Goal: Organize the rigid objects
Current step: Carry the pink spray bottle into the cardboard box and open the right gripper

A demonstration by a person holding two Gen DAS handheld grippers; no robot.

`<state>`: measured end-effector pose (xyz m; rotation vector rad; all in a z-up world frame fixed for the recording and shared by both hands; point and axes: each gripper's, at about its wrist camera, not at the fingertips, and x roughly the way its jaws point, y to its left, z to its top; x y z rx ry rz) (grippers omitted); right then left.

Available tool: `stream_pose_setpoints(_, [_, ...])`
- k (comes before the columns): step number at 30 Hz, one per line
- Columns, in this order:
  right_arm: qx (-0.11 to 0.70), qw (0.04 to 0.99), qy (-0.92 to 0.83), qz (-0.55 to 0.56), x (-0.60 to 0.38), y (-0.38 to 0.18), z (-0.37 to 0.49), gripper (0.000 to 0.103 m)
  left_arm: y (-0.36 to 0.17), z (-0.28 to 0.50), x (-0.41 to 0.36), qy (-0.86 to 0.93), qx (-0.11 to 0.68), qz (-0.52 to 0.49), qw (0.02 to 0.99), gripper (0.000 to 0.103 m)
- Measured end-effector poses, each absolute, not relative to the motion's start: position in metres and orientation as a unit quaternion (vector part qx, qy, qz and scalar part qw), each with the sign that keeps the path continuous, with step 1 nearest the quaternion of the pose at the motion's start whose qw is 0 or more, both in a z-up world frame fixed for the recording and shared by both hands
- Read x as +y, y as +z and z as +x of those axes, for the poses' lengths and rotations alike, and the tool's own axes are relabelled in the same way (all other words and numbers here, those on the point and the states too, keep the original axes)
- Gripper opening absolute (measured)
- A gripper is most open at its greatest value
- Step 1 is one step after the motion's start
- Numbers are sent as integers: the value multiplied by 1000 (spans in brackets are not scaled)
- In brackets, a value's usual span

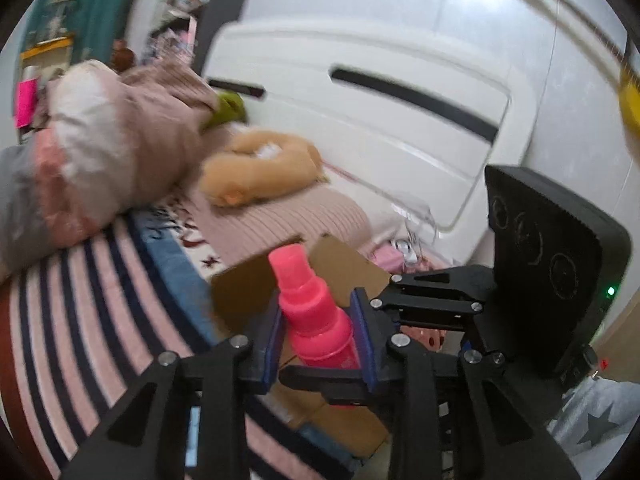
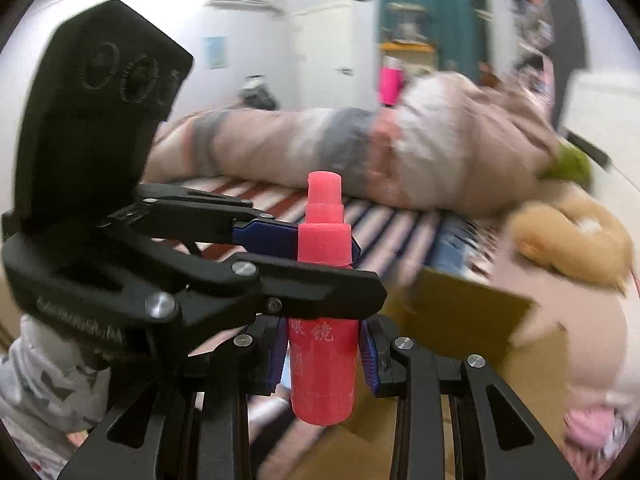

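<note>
A pink spray bottle (image 1: 316, 316) with white lettering is held in the air above an open cardboard box (image 1: 248, 292). My left gripper (image 1: 318, 340) is shut on the bottle, its blue pads against the upper body. In the right wrist view my right gripper (image 2: 324, 356) closes its blue pads on the lower body of the same bottle (image 2: 323, 364), while the left gripper (image 2: 288, 240) comes in from the left and clamps the shoulder. The right gripper's body (image 1: 552, 272) shows at the right of the left wrist view.
A bed with a striped cover (image 1: 80, 320) carries a heap of pink and grey bedding (image 1: 100, 152), a tan plush toy (image 1: 260, 172) and a green item (image 1: 230, 110). A white headboard (image 1: 360, 100) stands behind. The box flaps (image 2: 460, 312) lie below the bottle.
</note>
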<state>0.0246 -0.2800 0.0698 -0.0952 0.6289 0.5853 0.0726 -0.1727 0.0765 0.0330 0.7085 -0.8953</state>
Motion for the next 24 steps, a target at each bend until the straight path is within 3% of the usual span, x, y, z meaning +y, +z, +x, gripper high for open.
stream_pose_setpoints(8, [418, 880, 221, -36, -326, 20, 48, 27, 30, 87, -251, -413, 422, 80, 803, 34])
stream_pose_setpoints(10, [425, 881, 204, -47, -326, 13, 51, 27, 27, 83, -254, -399, 421, 95, 809, 42])
stream_pose_setpoints(12, [433, 881, 184, -54, -327, 7, 55, 29, 28, 81, -247, -376, 415, 103, 822, 60])
stream_pose_setpoints(14, [434, 882, 177, -52, -331, 4, 62, 33, 32, 79, -237, -359, 405, 99, 835, 69])
stream_pose_setpoints(20, [400, 898, 174, -57, -321, 14, 54, 58, 56, 63, -167, -316, 363, 58, 875, 80])
stream_pose_setpoints(24, [343, 911, 223, -50, -292, 40, 30, 89, 64, 42, -101, -259, 336, 27, 905, 82])
